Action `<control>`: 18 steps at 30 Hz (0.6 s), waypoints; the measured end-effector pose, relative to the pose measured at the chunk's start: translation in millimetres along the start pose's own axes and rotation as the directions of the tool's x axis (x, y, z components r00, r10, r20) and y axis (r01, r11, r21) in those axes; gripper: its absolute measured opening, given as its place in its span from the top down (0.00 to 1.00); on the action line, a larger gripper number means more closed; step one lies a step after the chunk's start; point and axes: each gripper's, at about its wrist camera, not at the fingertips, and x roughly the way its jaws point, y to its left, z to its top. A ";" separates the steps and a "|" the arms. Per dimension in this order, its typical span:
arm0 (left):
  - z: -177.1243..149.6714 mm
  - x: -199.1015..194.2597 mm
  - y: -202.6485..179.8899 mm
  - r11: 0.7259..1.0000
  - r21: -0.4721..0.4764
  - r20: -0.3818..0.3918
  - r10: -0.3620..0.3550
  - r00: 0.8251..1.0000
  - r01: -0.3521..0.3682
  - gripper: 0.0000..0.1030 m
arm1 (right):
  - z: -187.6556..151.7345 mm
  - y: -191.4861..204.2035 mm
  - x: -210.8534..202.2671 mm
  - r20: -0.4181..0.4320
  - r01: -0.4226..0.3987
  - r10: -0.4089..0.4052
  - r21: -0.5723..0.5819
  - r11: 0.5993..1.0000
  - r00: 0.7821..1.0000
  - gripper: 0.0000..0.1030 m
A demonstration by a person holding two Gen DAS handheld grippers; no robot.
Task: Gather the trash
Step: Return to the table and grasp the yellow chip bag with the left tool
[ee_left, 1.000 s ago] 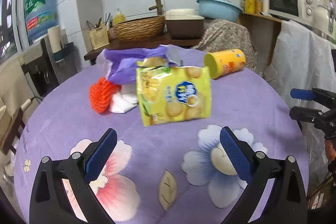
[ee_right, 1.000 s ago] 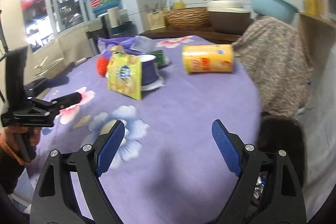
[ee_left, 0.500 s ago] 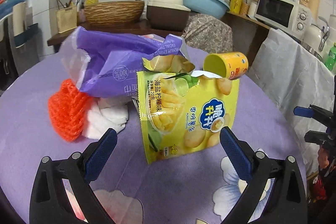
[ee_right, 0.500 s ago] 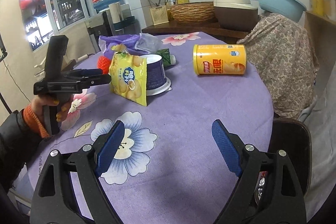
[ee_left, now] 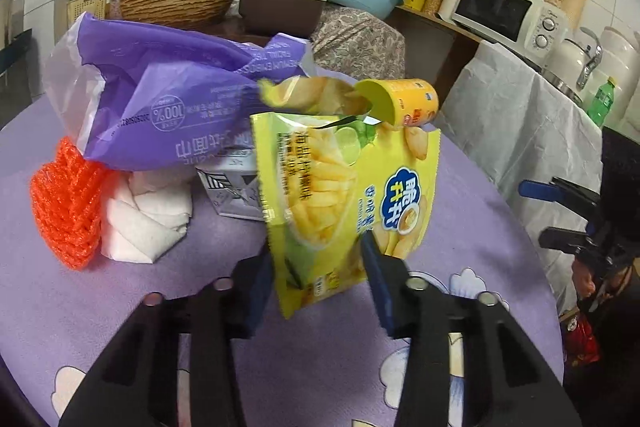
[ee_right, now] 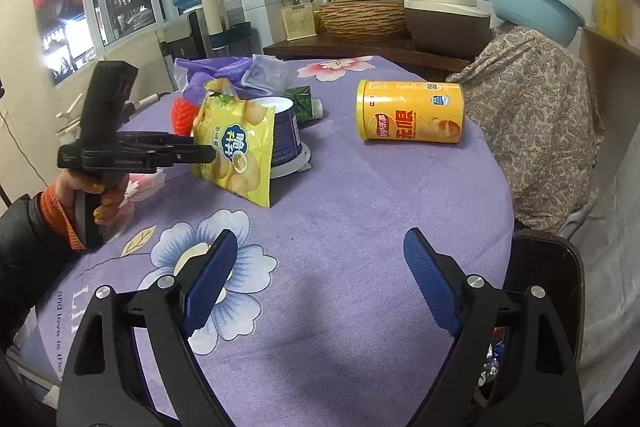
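A yellow chip bag (ee_left: 344, 203) stands upright on the purple flowered table (ee_left: 120, 291). My left gripper (ee_left: 316, 267) has narrowed around the bag's lower edge, a blue pad on each side; the grip looks loose. In the right wrist view the left gripper (ee_right: 208, 155) meets the bag (ee_right: 236, 151) from the left. My right gripper (ee_right: 316, 267) is open and empty above the table's near side. A yellow chip can (ee_right: 410, 111) lies on its side at the far right. A purple cup (ee_right: 280, 135) stands behind the bag.
A purple plastic bag (ee_left: 160, 103), an orange net (ee_left: 64, 211), white tissue (ee_left: 140, 219) and a small carton (ee_left: 236, 195) lie left of the chip bag. A green carton (ee_right: 300, 97) lies behind the cup. A dark chair (ee_right: 548, 267) stands at the table's right edge.
My left gripper moved forward to the chip bag and its jaws closed in from wide open onto the bag's lower edge. The right gripper stayed open and nearly still.
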 end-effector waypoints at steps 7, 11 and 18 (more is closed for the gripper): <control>-9.3 -16.7 -19.2 0.998 -0.001 0.049 -0.056 0.997 0.056 0.90 | 1.6 -3.2 6.3 -0.003 0.001 -0.001 -0.003 1.000 1.000 0.18; -12.4 -25.7 -36.0 0.999 0.017 0.075 -0.038 0.996 0.036 0.95 | 3.6 -5.0 11.4 -0.007 0.003 -0.003 -0.009 1.000 1.000 0.18; -18.8 -49.8 -56.1 0.999 0.019 0.135 0.031 0.990 -0.034 0.98 | 11.3 7.7 14.1 0.005 -0.021 0.021 -0.043 0.999 1.000 0.18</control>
